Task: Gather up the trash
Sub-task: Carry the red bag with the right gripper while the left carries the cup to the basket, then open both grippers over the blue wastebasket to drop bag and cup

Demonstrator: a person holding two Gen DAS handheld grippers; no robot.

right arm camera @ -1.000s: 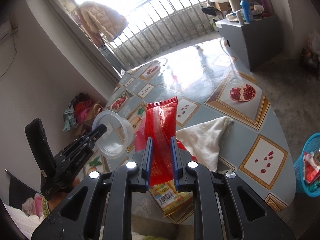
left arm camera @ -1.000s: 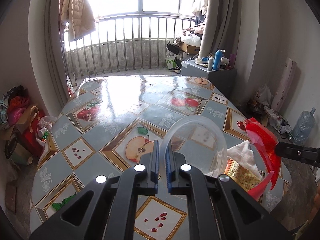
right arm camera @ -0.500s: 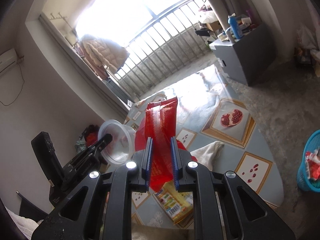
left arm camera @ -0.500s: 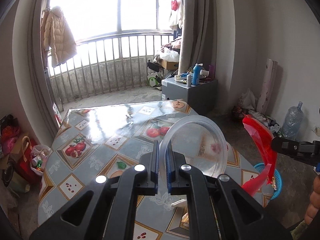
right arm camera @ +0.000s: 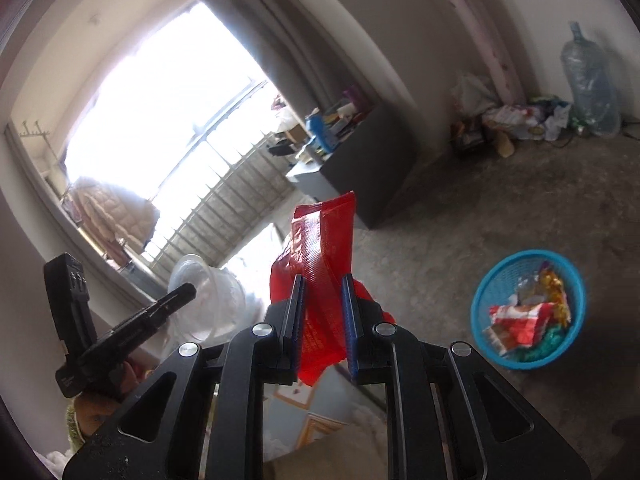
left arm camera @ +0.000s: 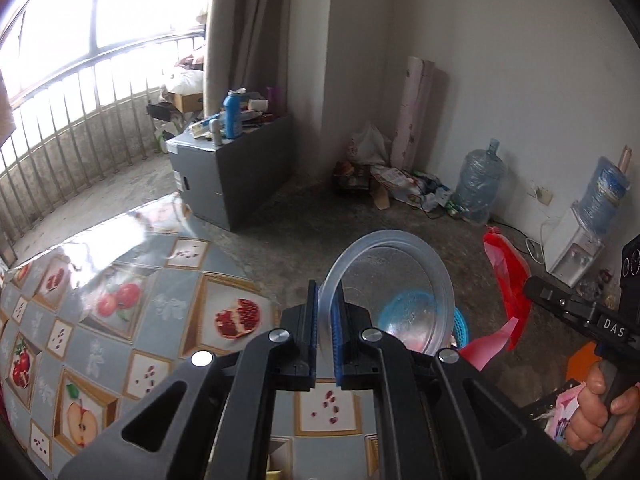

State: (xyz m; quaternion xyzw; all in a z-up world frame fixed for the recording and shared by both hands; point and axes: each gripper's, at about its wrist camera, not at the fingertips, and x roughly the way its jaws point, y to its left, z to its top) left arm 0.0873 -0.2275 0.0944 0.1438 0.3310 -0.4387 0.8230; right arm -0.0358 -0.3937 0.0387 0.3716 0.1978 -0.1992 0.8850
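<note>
Both views have swung off the fruit-print table [left arm camera: 132, 292] toward the floor: carry leg toward the bin, I judge.
- Blue basket [right arm camera: 528, 312], floor, part-filled with wrappers.
- Clear plastic tub [left arm camera: 394, 292]: my left gripper [left arm camera: 325, 316] clamps its rim.
- Red wrapper [right arm camera: 324, 276]: my right gripper [right arm camera: 323, 316] pinches it (floppy).
- Obstacles: table edge only; grey cabinet [left arm camera: 236, 176] stands well apart.

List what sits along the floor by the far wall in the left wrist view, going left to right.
Grey cabinet → white plastic bag → pink roll → water jug → water dispenser.
</note>
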